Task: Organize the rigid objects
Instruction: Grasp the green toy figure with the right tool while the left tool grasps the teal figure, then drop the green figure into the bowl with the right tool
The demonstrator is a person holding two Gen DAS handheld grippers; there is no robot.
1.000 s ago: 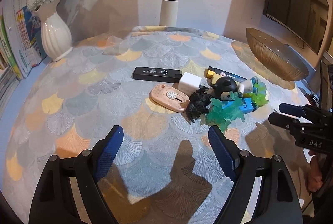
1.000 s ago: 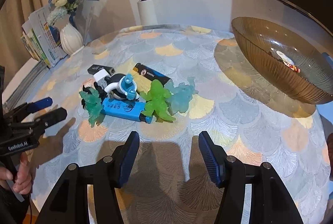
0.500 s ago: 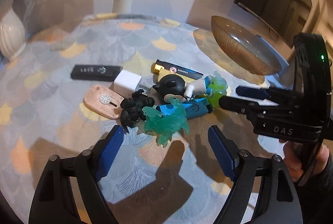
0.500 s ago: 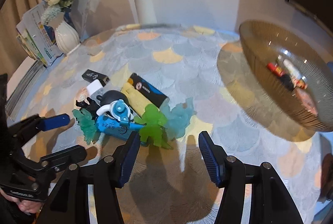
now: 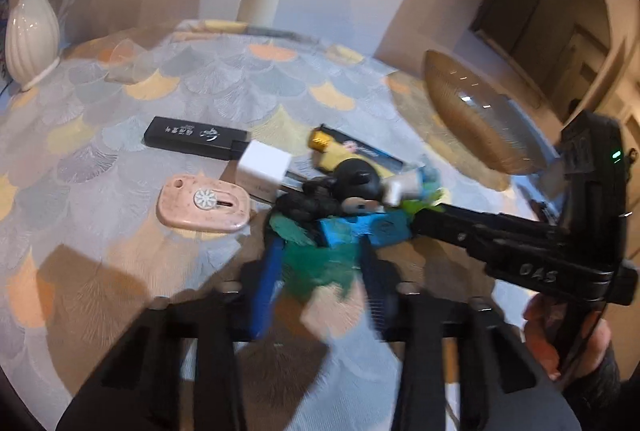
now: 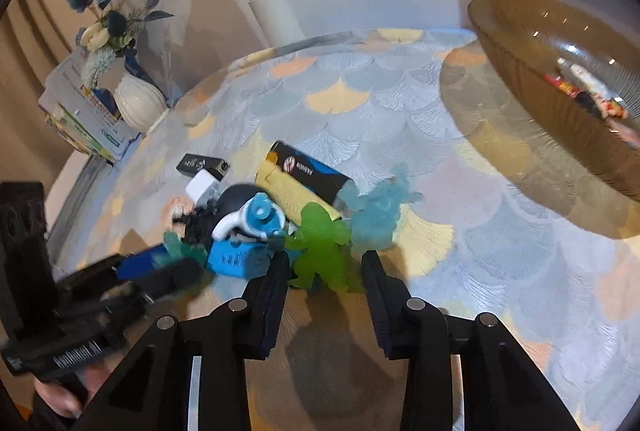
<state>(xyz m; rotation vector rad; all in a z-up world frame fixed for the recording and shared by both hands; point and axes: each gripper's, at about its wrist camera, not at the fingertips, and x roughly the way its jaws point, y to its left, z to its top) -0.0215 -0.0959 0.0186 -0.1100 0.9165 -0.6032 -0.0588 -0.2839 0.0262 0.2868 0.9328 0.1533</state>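
Both grippers have been brought in onto the toy pile and their jaws have just been closing. Left gripper (image 5: 318,271) is narrowed around the dark green figure (image 5: 320,267); right gripper (image 6: 325,271) around the light green figure (image 6: 320,243), both just beside the blue lighter (image 6: 236,259). Contact cannot be confirmed. Figures are judged light, stiff, slick; best pinched across the torso.

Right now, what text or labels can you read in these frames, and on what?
"FASHION": black lighter.
"DAS", seen reversed: right gripper body.
White characters on black stick: too small to read.
Blue lighter print: blurred.
Booklets by vase: unreadable.
Left gripper label: blurred.
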